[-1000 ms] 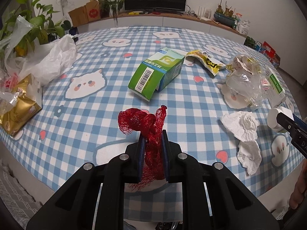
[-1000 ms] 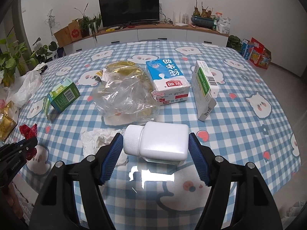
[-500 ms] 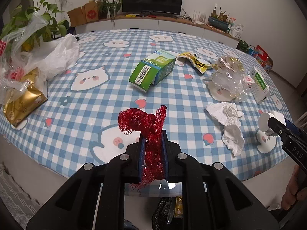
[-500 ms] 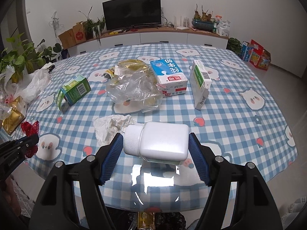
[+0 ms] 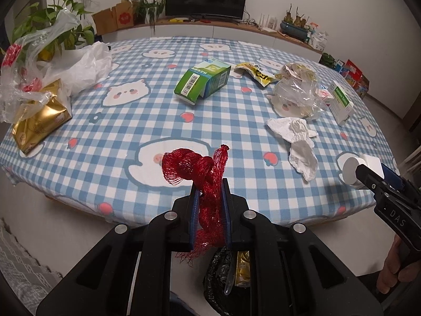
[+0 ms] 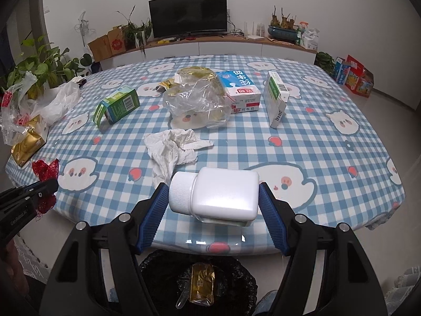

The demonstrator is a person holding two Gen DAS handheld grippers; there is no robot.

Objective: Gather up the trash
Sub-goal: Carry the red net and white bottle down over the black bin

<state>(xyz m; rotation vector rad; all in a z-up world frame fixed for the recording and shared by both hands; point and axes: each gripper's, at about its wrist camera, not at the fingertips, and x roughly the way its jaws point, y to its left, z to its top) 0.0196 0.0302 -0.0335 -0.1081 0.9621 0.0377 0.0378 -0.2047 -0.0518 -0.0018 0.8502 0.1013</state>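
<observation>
Left tool clamped tight on red netting, right tool gripping white bottle sideways, both past the tabletop edge, above black bin w/ gold wrapper inside. Crumpled tissue lies behind.

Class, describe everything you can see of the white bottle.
The white bottle is squat, opaque, glossy plastic with a ribbed white screw cap, closed. It lies on its side, cap to the left, clamped end to end between the right gripper and its blue-padded jaws, above the table edge, near the bin below.
</observation>
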